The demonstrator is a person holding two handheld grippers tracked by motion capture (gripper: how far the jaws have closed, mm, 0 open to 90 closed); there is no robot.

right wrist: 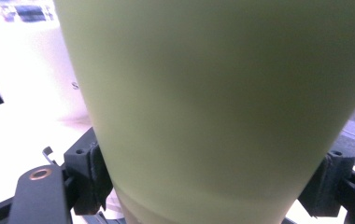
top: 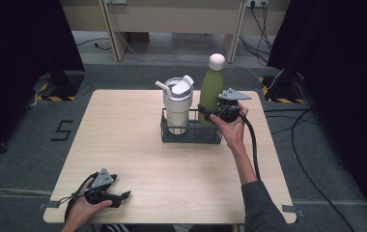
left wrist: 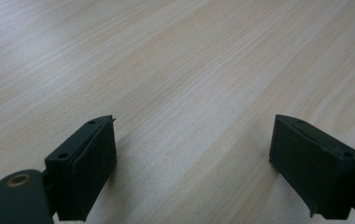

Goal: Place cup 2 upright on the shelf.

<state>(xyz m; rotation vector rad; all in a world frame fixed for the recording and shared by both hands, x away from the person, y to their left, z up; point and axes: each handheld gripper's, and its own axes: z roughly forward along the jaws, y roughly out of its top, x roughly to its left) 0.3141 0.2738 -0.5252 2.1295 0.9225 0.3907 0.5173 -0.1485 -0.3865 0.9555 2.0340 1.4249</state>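
green bottle (top: 211, 92) upright at the wire basket's (top: 191, 137) right end beside the white tumbler (top: 177, 107), clamped by the right hand-held gripper (top: 216, 112), not yet let go; left hand-held gripper (top: 122, 195) released, idle on the bench (top: 123, 140).

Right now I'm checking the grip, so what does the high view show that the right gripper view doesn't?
High view alone: the white tumbler's lid, the black wire basket, the table, the left gripper resting near its front edge.

Right gripper view alone: both jaws pressed against the bottle's sides, seen close.

Both: the green bottle held by the right gripper.
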